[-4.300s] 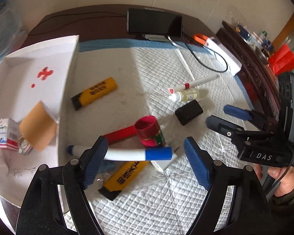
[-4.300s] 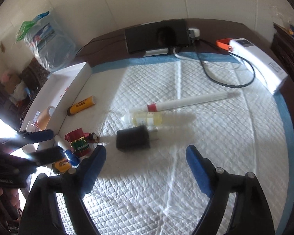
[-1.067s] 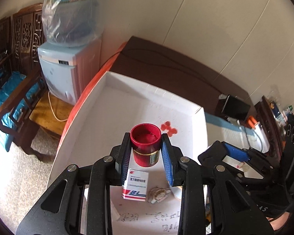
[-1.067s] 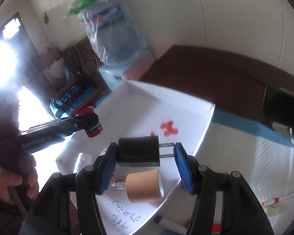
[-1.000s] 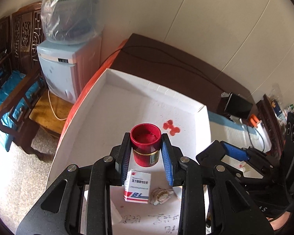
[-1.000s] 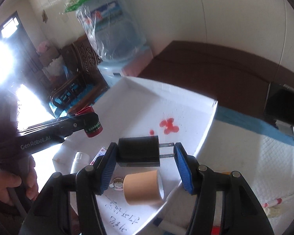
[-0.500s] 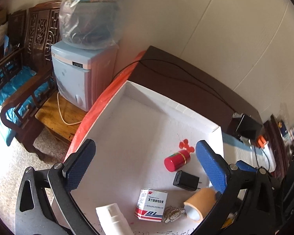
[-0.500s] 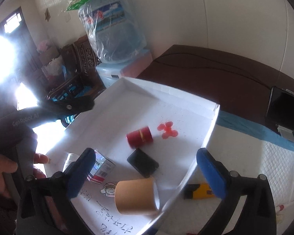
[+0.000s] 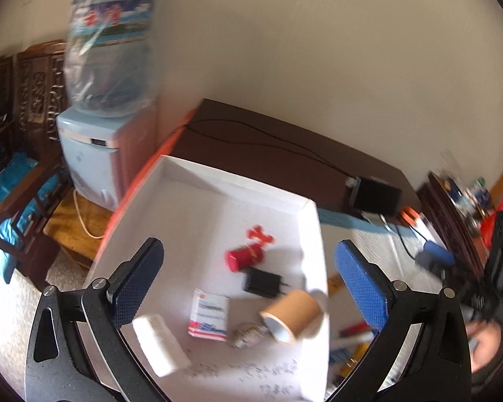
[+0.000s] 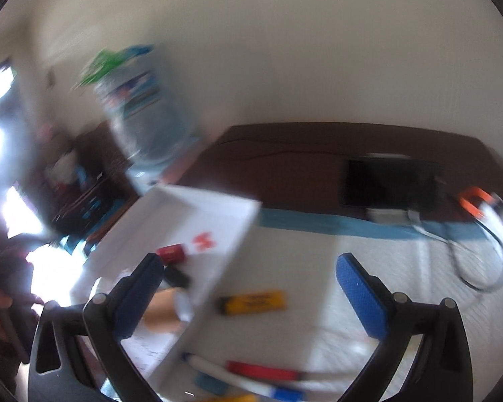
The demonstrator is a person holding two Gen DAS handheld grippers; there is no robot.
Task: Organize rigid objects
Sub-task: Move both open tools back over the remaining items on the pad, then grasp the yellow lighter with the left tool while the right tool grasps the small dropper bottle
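Dark table point(image 9: 251, 140), quilted mat point(image 10: 402, 268), white tray point(image 9: 198, 201)

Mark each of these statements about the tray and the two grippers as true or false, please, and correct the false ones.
1. The red jar stands upright in the white tray. False: it lies on its side.
2. The black charger lies in the tray, close beside the red jar. True.
3. The left gripper is clamped on the brown tape roll. False: its jaws stand wide open and hold nothing; the roll lies in the tray.
4. A yellow lighter lies on the quilted mat, outside the tray. True.
5. The right gripper holds the charger. False: it is open and empty.
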